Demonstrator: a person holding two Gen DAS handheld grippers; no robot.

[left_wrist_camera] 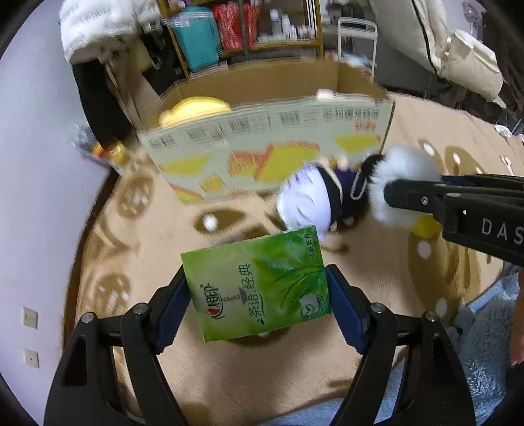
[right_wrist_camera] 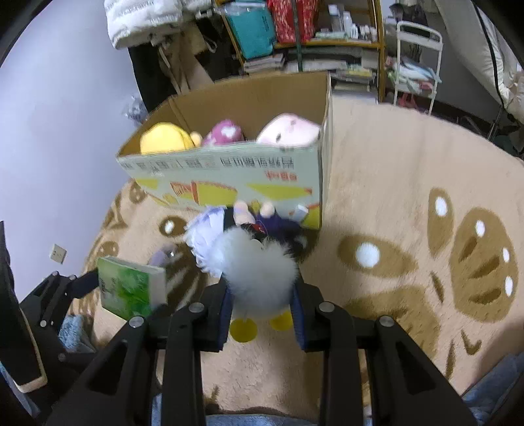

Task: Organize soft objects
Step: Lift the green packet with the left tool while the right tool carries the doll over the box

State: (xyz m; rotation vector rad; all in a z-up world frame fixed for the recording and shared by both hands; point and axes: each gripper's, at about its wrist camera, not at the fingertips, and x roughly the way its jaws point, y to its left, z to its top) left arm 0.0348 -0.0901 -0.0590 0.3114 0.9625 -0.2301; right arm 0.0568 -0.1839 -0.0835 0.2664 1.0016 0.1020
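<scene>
Location: lived-in home, likely bedroom or living room. Evidence: I work at floor level over plush tan rug (right_wrist_camera: 393,170) with cartoon face pattern. Yellow-framed shelf (right_wrist_camera: 327,42) behind holds books, bottles, teal case, red bag. White puffy jacket (right_wrist_camera: 144,19) hangs by lavender wall (right_wrist_camera: 65,114). Wall socket (right_wrist_camera: 57,253) low down. Cardboard box (right_wrist_camera: 229,170) of plush toys on rug.
</scene>
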